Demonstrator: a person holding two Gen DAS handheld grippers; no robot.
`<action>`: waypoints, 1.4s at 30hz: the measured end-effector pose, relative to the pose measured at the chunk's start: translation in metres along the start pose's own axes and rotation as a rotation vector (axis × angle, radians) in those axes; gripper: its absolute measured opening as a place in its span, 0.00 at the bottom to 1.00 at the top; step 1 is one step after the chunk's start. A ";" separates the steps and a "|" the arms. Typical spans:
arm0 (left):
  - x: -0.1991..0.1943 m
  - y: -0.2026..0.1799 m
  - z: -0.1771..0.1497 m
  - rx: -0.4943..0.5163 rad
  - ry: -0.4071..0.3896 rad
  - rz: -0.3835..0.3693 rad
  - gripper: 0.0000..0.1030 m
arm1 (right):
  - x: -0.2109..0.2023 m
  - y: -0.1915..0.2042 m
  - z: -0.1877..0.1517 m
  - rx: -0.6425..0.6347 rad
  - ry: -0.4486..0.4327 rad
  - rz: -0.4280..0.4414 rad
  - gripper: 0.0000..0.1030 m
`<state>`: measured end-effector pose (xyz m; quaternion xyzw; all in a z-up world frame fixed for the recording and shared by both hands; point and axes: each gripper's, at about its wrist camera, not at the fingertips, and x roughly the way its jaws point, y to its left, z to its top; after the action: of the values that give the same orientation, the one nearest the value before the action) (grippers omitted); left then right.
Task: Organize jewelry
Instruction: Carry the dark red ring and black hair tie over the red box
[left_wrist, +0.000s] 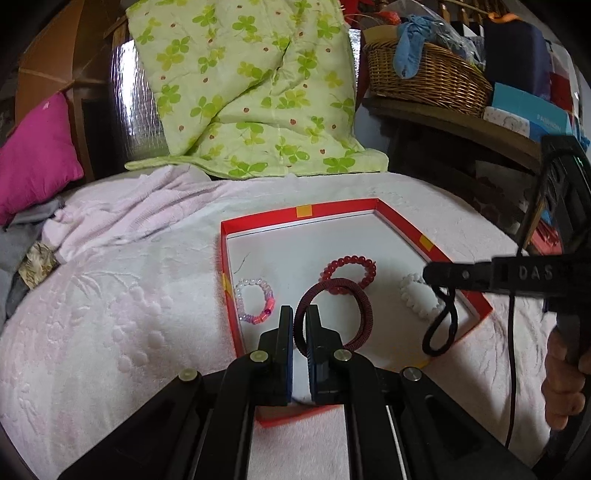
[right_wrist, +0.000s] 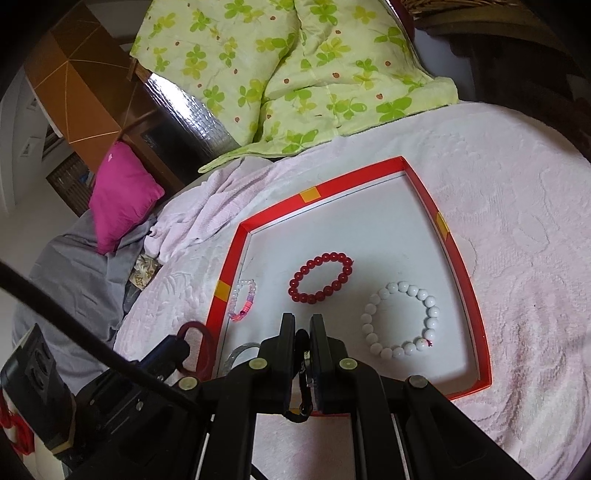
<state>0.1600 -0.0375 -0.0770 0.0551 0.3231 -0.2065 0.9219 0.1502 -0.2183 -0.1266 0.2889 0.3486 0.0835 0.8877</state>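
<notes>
Right wrist view has the right gripper (right_wrist: 303, 328) clamped on a thin black hair tie (right_wrist: 302, 373), mostly hidden between its pads. Left gripper (left_wrist: 299, 317), just over the near edge of the red tray (left_wrist: 336, 207), pinches a dark maroon hair band (left_wrist: 364, 306). Beyond the tips, inside the tray, lie a red bead bracelet (right_wrist: 321, 277), a white bead bracelet (right_wrist: 400, 319) to the right and a pale pink one (right_wrist: 243, 301) to the left, half cut off by the rim.

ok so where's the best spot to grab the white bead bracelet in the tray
Judging by its pose, the white bead bracelet lies flat in the red tray. Come from above, one finger inside the ring, and pinch the left arc, away from the tray wall.
</notes>
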 end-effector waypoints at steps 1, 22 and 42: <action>0.003 0.000 0.001 -0.006 0.003 -0.001 0.07 | 0.001 -0.001 0.001 0.005 0.003 0.001 0.09; 0.065 -0.006 0.010 0.069 0.112 0.045 0.07 | 0.042 -0.007 0.010 0.023 0.056 0.004 0.09; 0.063 -0.017 0.005 0.166 0.092 0.136 0.07 | 0.048 -0.005 0.003 0.012 0.066 -0.030 0.09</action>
<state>0.2007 -0.0759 -0.1116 0.1627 0.3425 -0.1667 0.9102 0.1877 -0.2068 -0.1546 0.2862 0.3826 0.0777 0.8750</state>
